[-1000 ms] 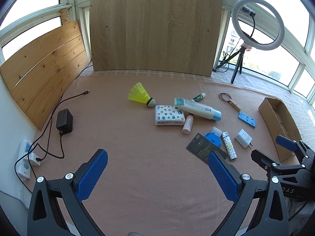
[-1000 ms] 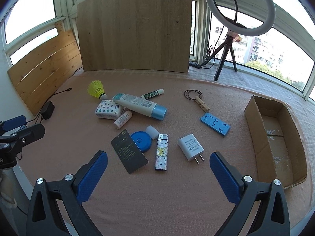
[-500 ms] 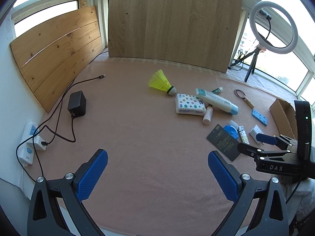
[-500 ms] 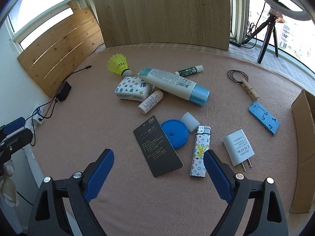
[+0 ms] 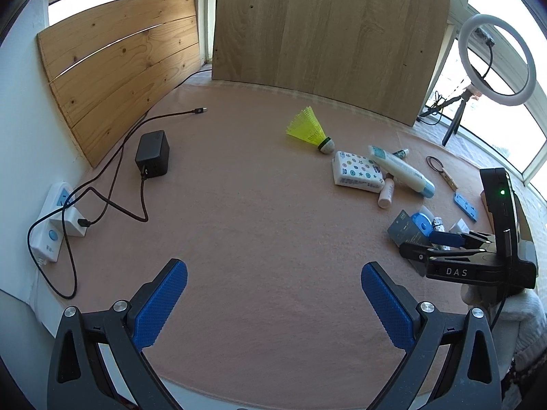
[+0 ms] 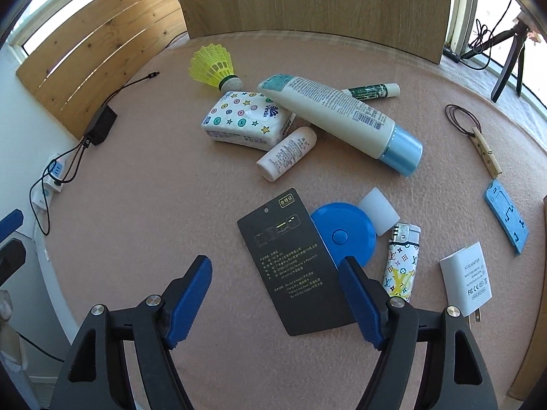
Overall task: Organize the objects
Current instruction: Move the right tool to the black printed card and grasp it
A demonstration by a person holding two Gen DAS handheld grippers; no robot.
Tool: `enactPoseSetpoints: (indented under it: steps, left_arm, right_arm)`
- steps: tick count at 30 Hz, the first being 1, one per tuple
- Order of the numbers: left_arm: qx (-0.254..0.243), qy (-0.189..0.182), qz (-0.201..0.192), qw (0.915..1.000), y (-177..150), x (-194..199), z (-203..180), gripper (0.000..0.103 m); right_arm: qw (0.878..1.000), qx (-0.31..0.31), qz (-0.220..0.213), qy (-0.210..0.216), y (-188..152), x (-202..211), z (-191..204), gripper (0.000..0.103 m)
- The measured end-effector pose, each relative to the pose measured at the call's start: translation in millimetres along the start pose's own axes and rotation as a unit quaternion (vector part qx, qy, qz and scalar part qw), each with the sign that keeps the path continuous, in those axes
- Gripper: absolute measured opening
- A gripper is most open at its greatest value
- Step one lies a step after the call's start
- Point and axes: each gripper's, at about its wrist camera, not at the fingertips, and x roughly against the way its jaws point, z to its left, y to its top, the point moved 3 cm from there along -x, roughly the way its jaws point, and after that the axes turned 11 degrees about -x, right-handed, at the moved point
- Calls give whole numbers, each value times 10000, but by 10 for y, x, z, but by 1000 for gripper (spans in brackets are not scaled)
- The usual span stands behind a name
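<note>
Right hand-held gripper (image 6: 273, 290) spread wide and empty over black card (image 6: 290, 259) beside blue disc (image 6: 343, 234); left hand-held gripper (image 5: 273, 304) likewise wide, empty.

Pink felt-like cloth (image 5: 259, 225) is covering the whole work surface. A large pale wood board (image 5: 328, 34) is leaning upright at top centre – a knotty plank panel (image 5: 119, 78) is standing at an angle in the upper left. Windows (image 5: 506, 109) are running along the right and top edges, daylight coming through strongly. A ring light (image 5: 495, 61) on a tripod is standing in the upper right by the glass. At lower left, a white power strip (image 5: 51, 225) is lying by the white wall – a black adapter (image 5: 152, 154) and its cable are lying nearby.
</note>
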Motion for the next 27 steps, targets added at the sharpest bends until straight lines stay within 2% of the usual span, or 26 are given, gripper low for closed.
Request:
enactPoseSetpoints:
  steps: [5, 12, 20, 24, 27]
  left_arm:
    - [51, -39, 30, 10000, -27, -20, 44, 103]
    - [82, -86, 40, 9999, -38, -33, 56, 103]
    - [84, -90, 49, 9999, -45, -41, 49, 103]
    - [78, -73, 45, 9999, -47, -43, 50, 103]
    - [71, -61, 56, 9999, -47, -55, 45, 103]
  right_arm:
    - [9998, 90, 53, -169, 2, -13, 15, 74]
    - [9994, -22, 325, -91, -78, -74, -8, 74]
    - [9984, -4, 553, 146, -136, -123, 98, 74]
    - [9967, 233, 723, 299, -210, -116, 231, 74]
    - [9978, 366, 550, -13, -194, -102, 252, 74]
